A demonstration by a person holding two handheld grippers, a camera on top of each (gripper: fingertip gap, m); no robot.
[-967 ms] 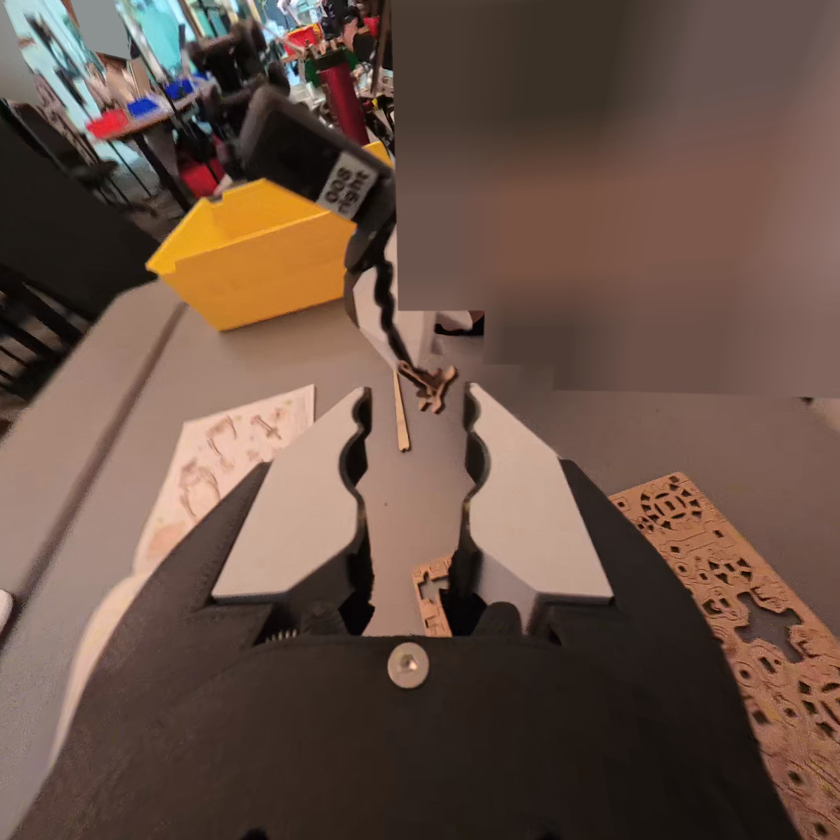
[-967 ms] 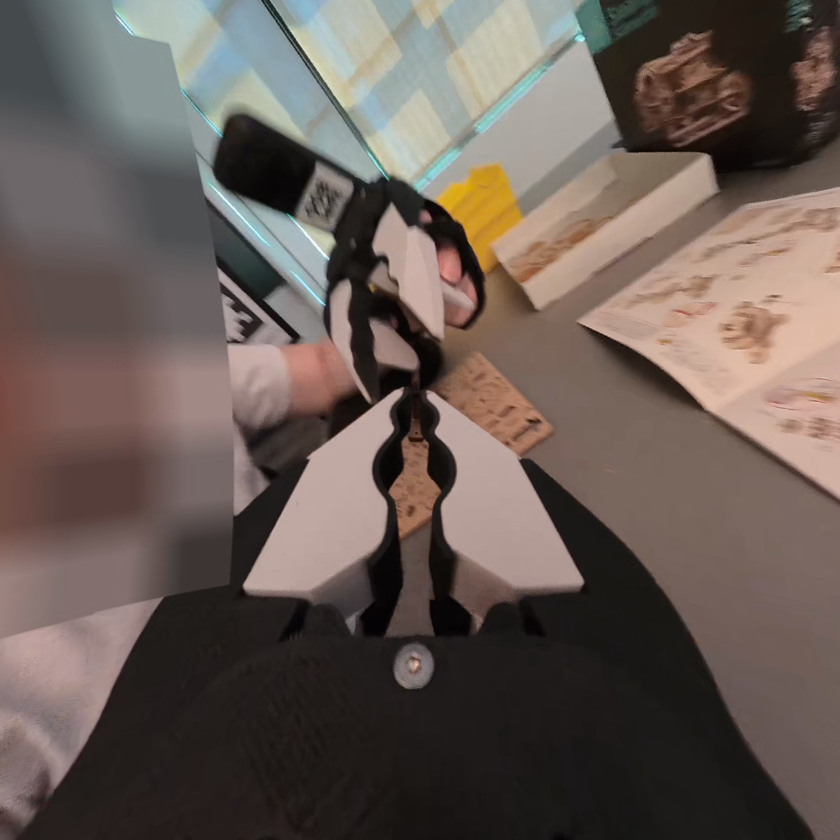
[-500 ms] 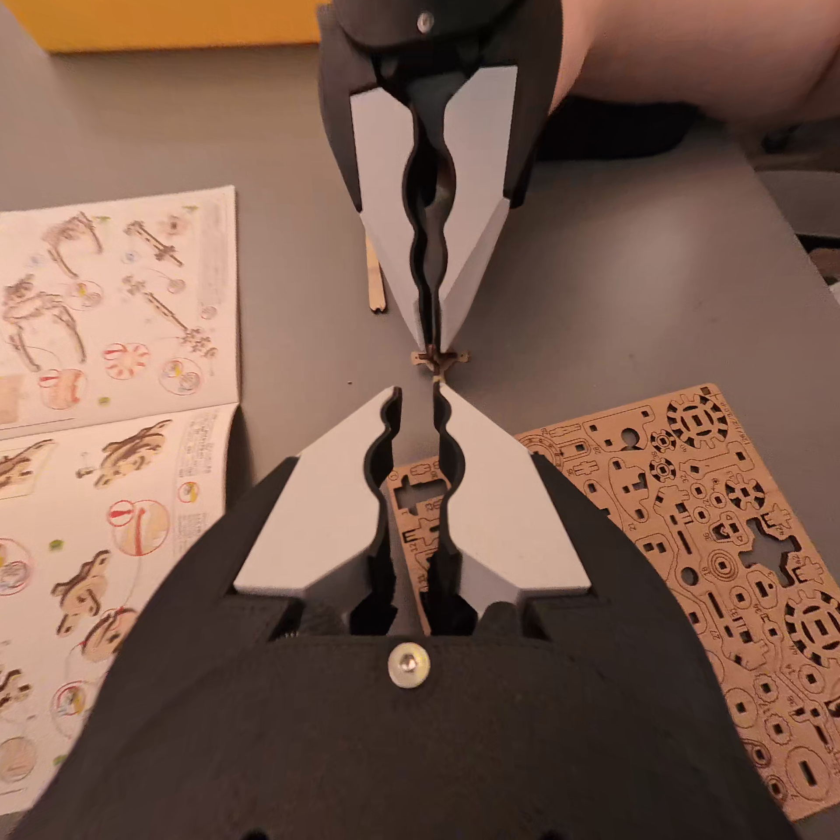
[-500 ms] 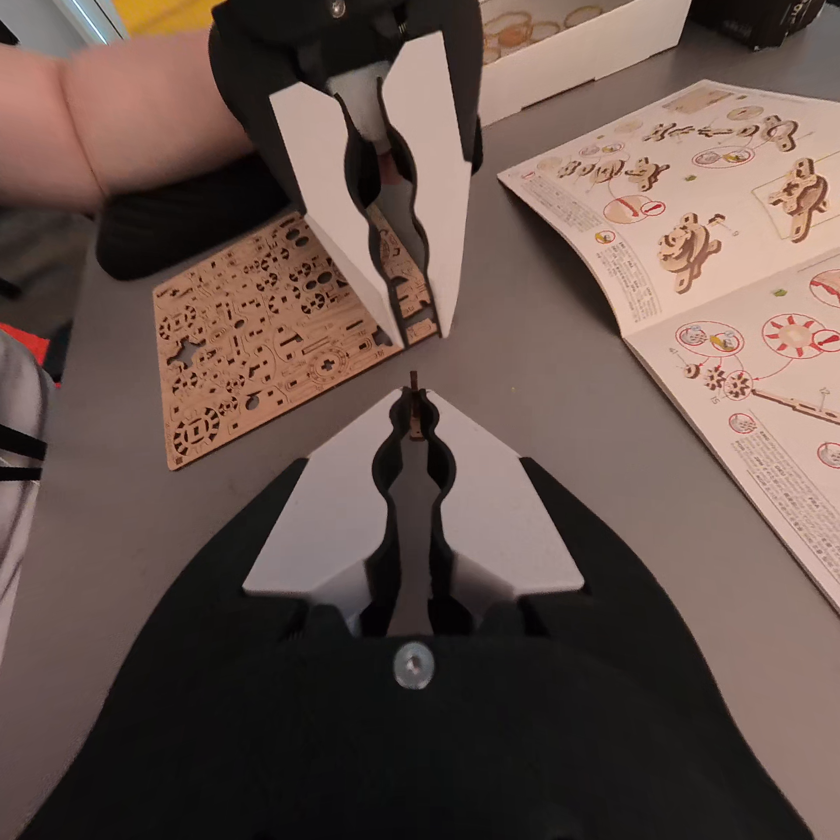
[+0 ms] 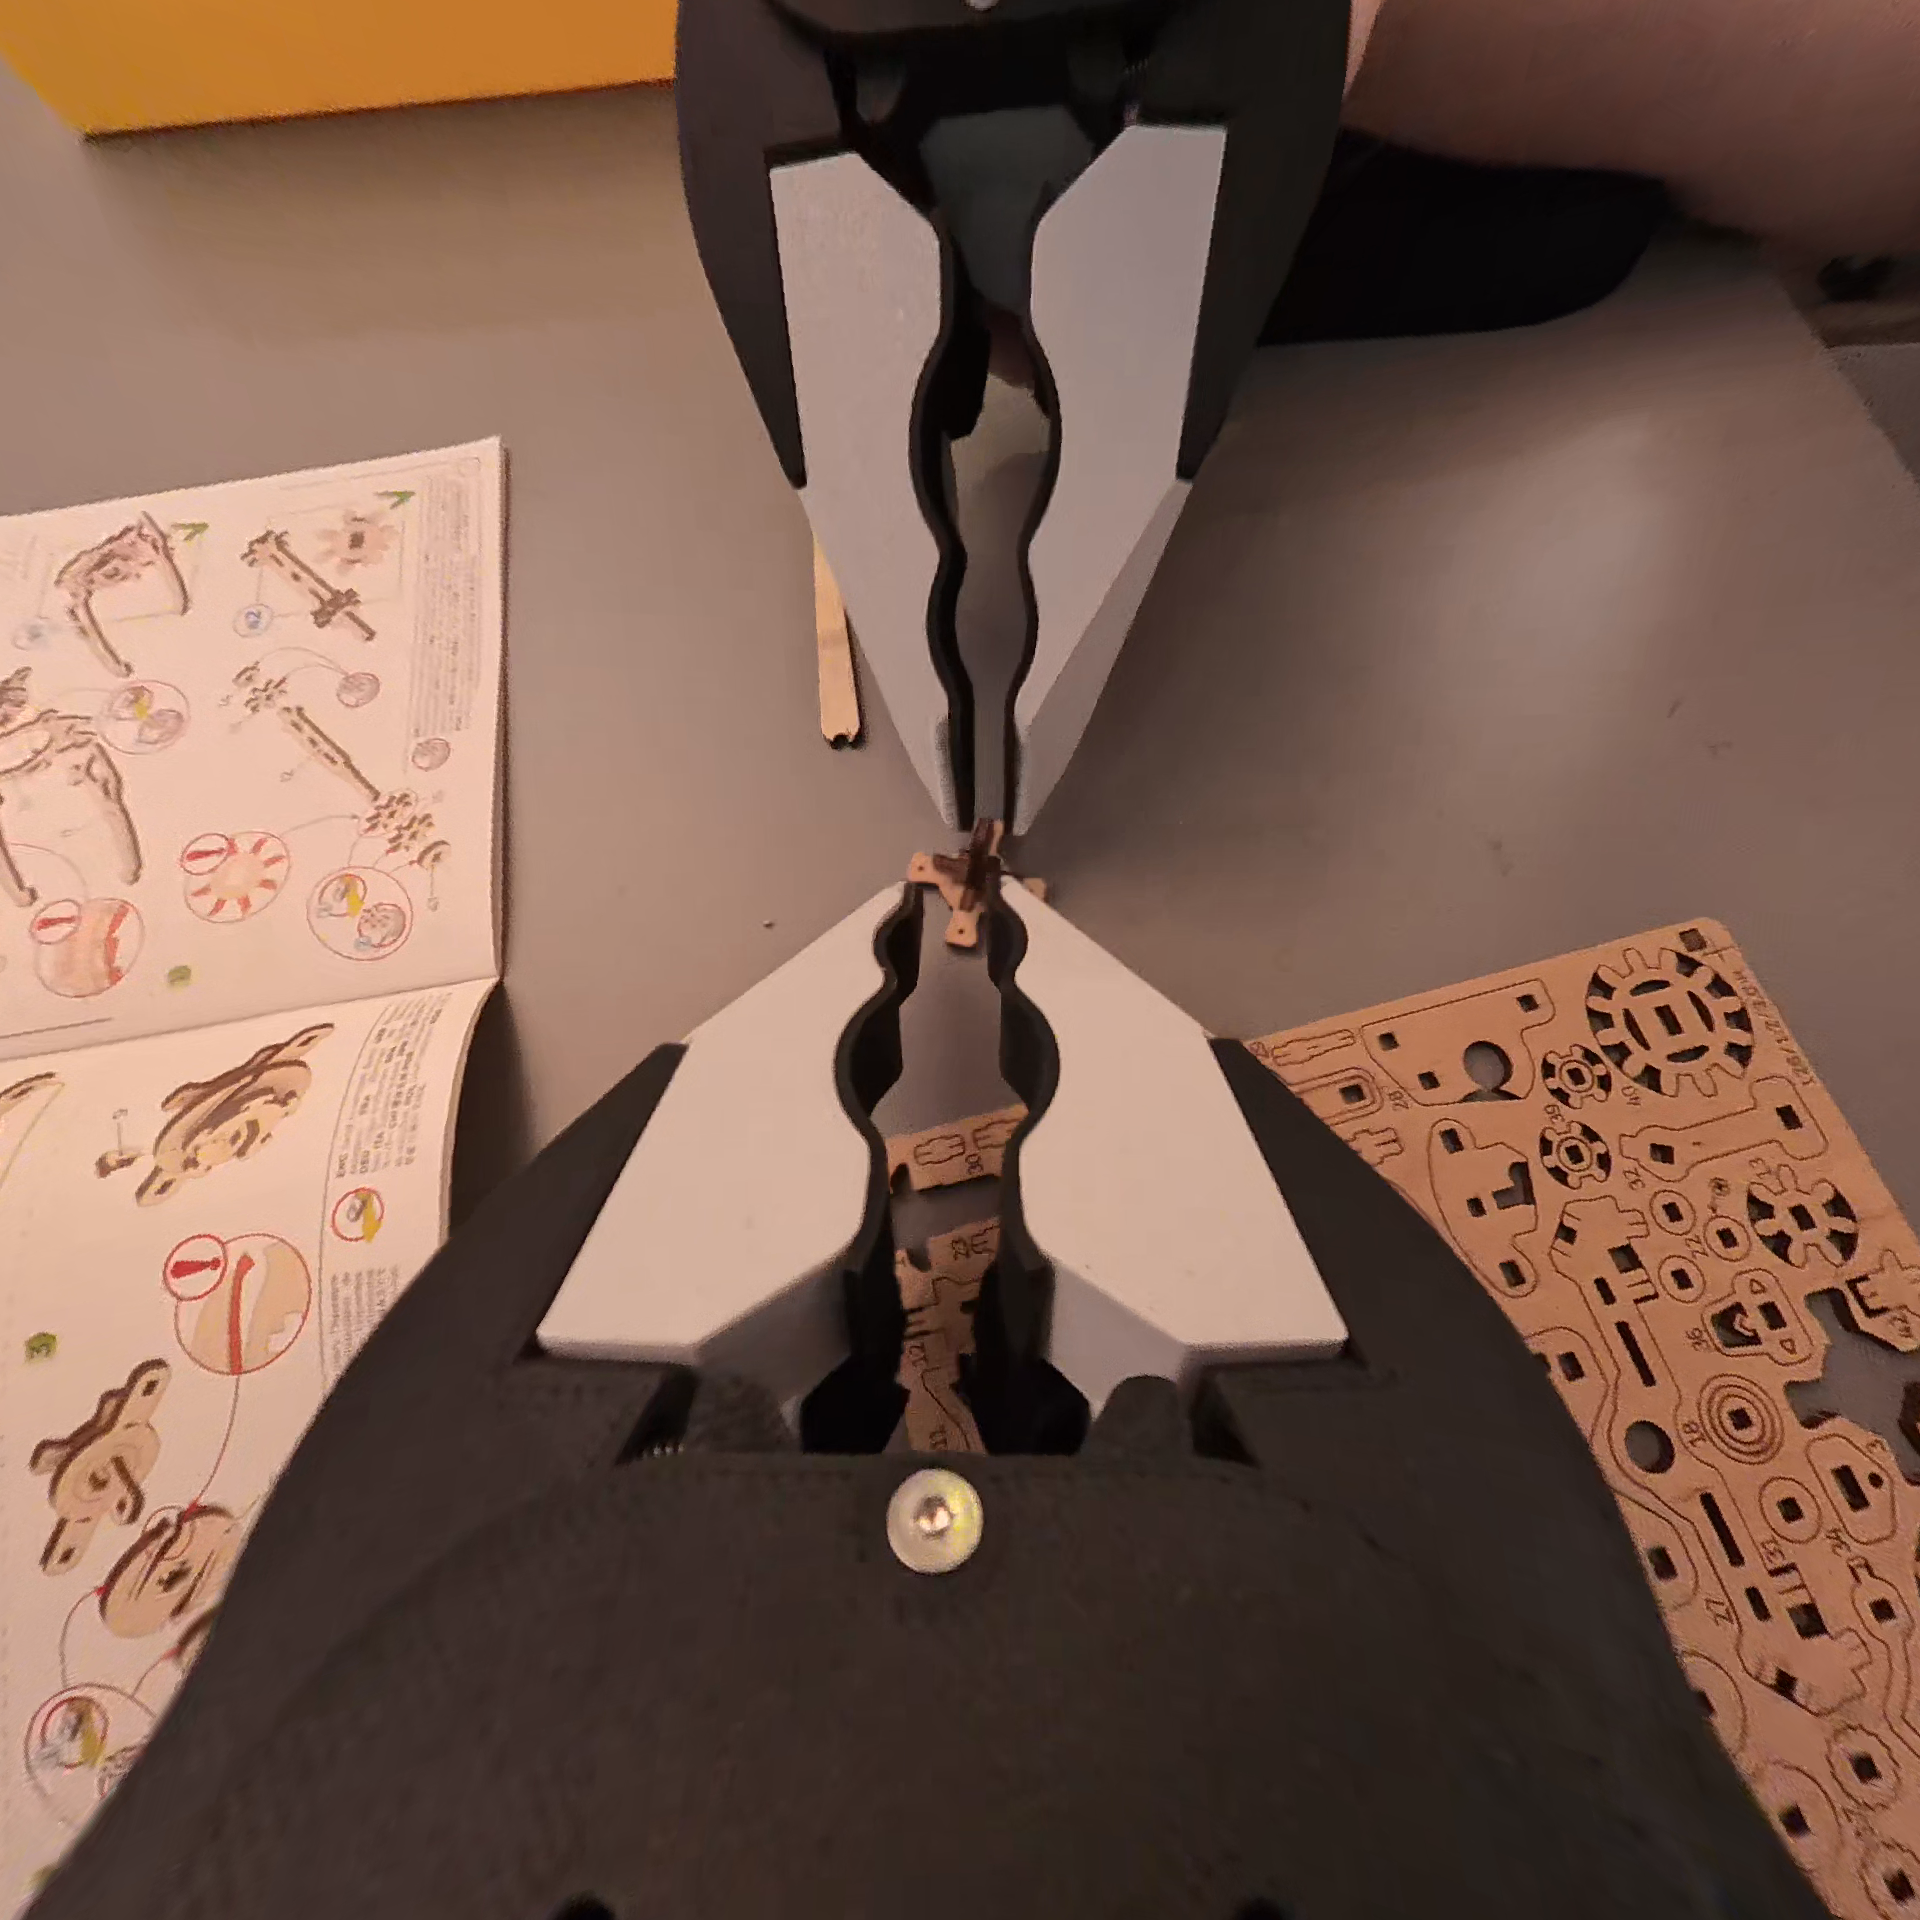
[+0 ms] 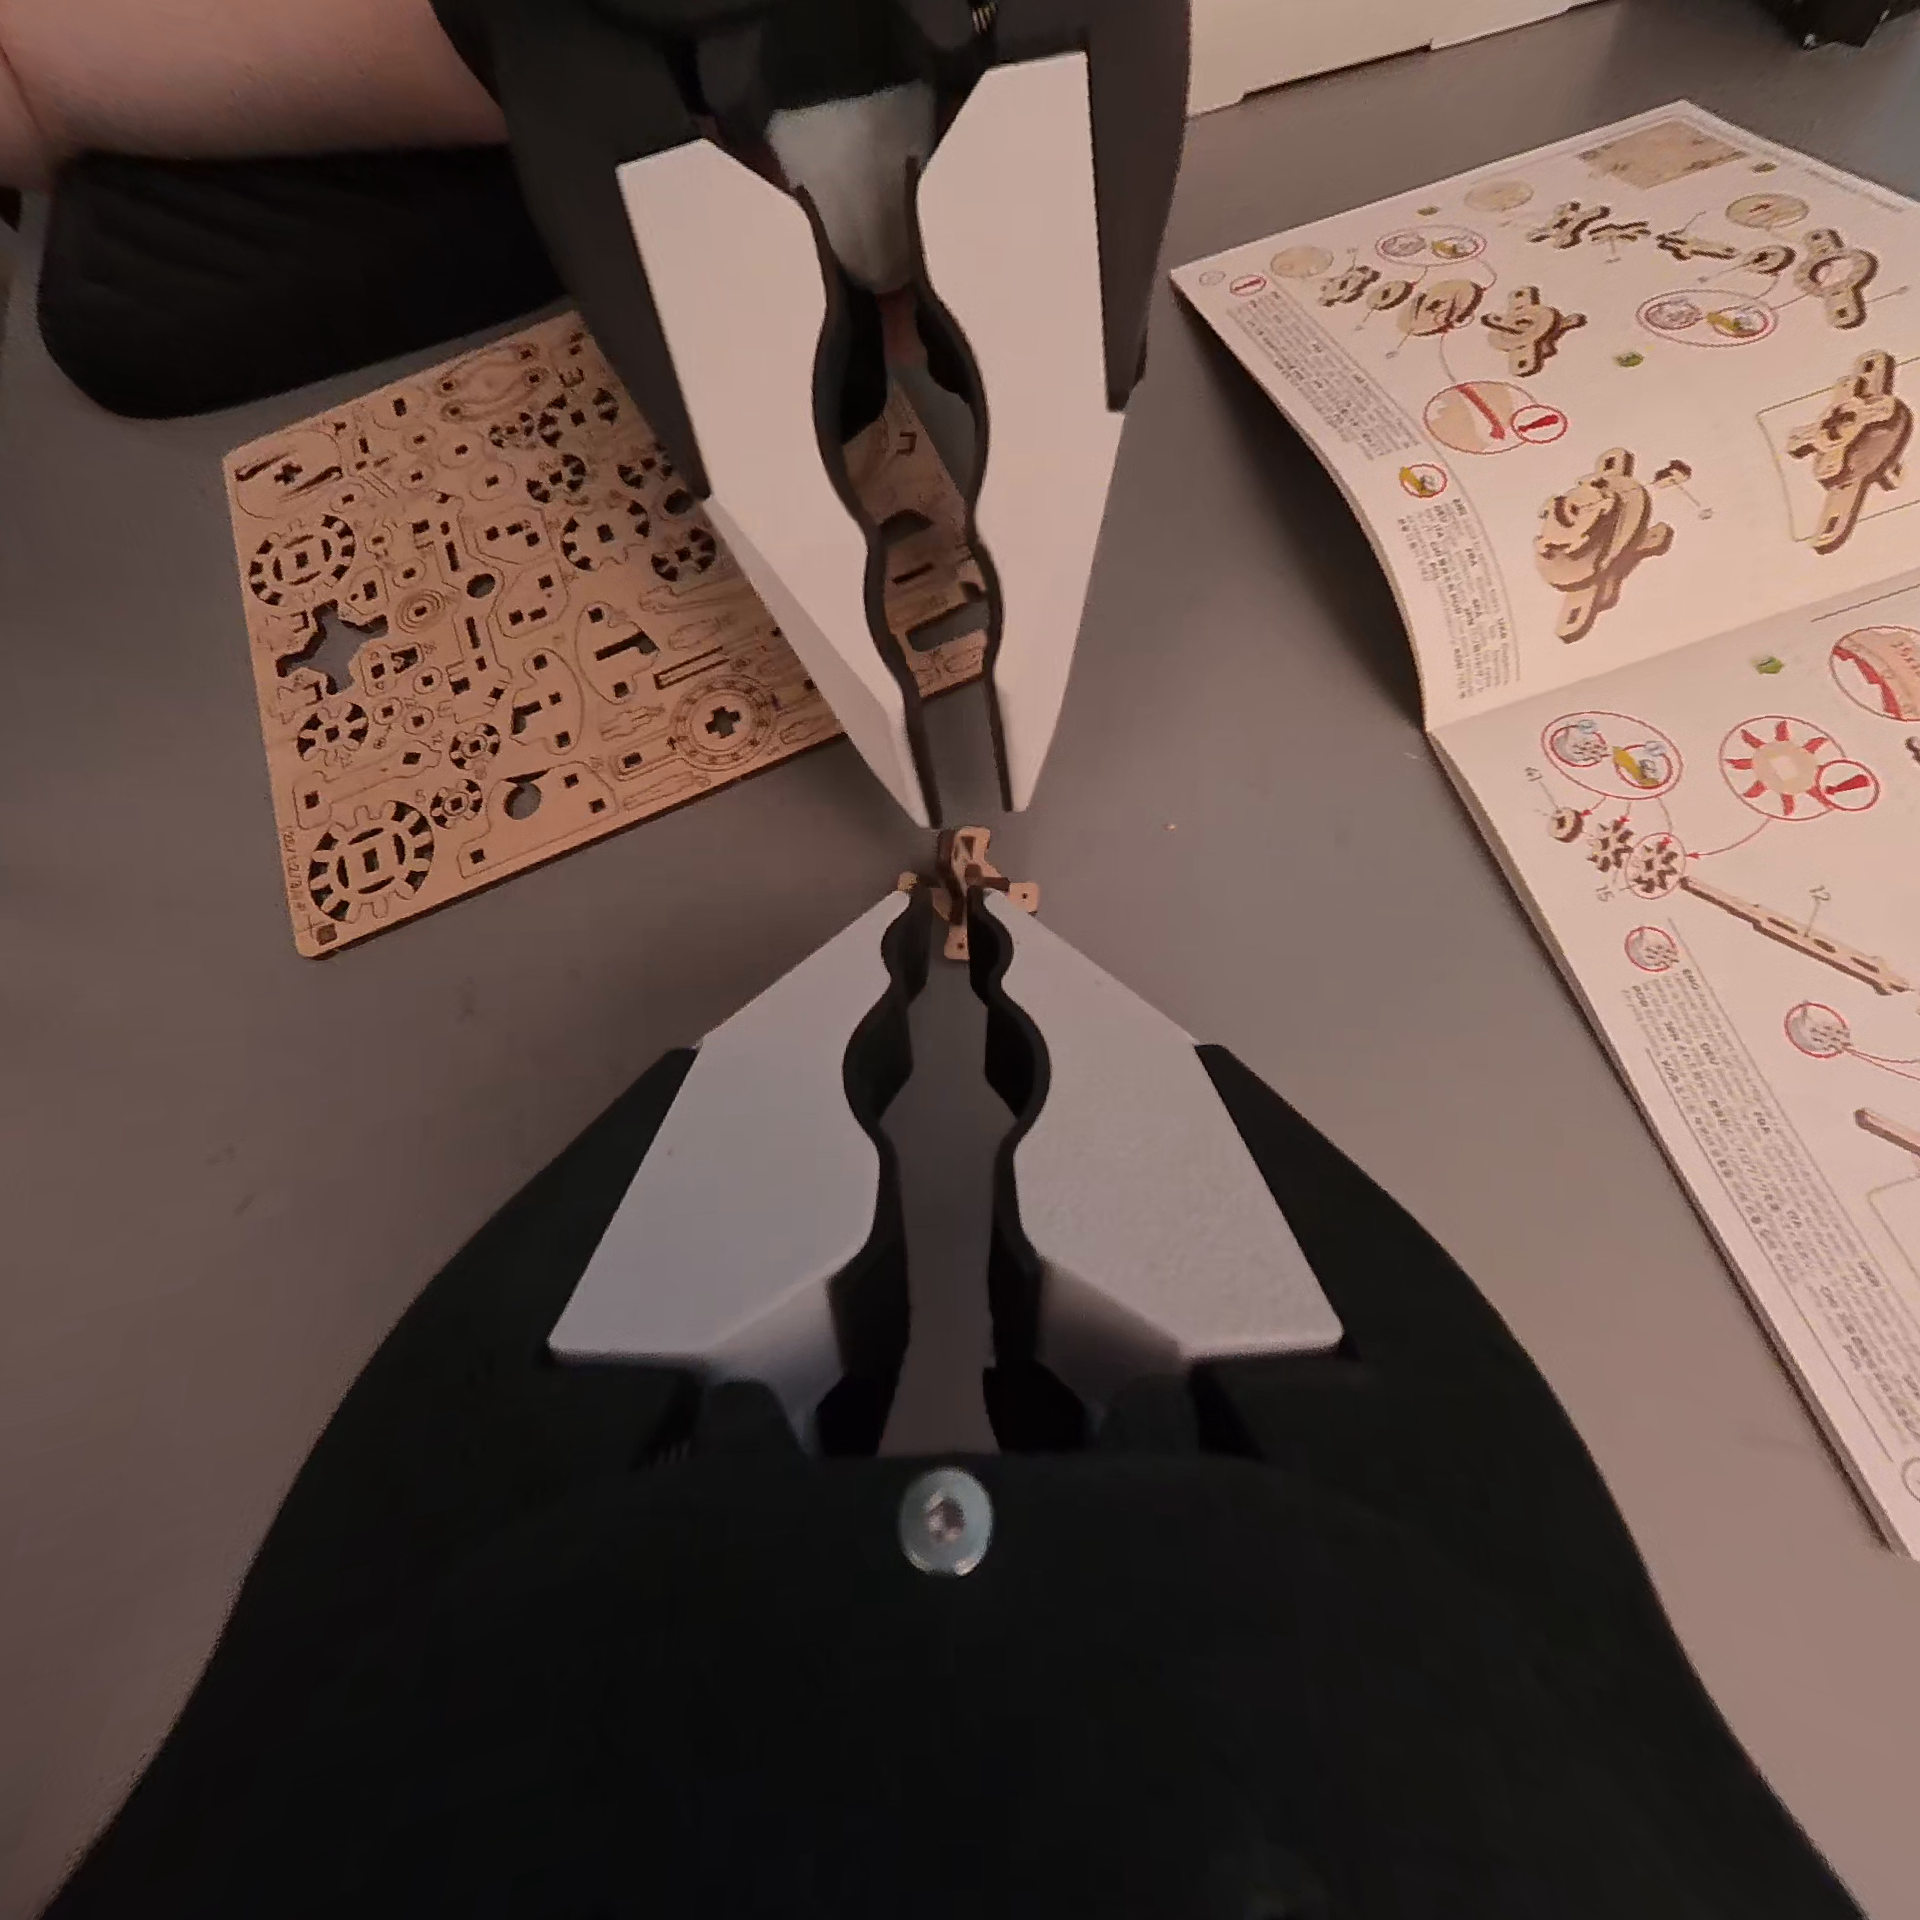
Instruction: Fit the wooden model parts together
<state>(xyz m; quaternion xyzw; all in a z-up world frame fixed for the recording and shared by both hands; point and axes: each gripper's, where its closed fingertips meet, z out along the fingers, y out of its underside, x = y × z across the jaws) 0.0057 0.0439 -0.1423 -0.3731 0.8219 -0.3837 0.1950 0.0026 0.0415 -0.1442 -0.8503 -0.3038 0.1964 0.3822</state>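
A small cross-shaped wooden part (image 5: 971,878) hangs above the grey table (image 5: 1455,623) between two grippers that face each other tip to tip. My right gripper (image 6: 945,904) is shut on this part (image 6: 961,878); in the left wrist view it reaches in from the top (image 5: 980,816). My left gripper (image 5: 951,904) is open a little, with one arm of the part just between its tips. In the right wrist view the left gripper (image 6: 971,816) comes in from the top, its tips just short of the part.
A laser-cut wooden parts sheet (image 5: 1558,1299) lies flat by the left gripper and shows too in the right wrist view (image 6: 468,623). An open instruction booklet (image 5: 260,831) (image 6: 1558,520) lies opposite. A thin wooden stick (image 5: 836,665), a yellow bin (image 5: 312,52) and a white box (image 6: 1351,42) lie farther off. Less than 4 cm separates the two grippers' tips.
Both grippers tipped down from pointing across the room to over the table. They then closed in until their tips nearly meet at the wooden part. The left gripper's gap narrowed early on.
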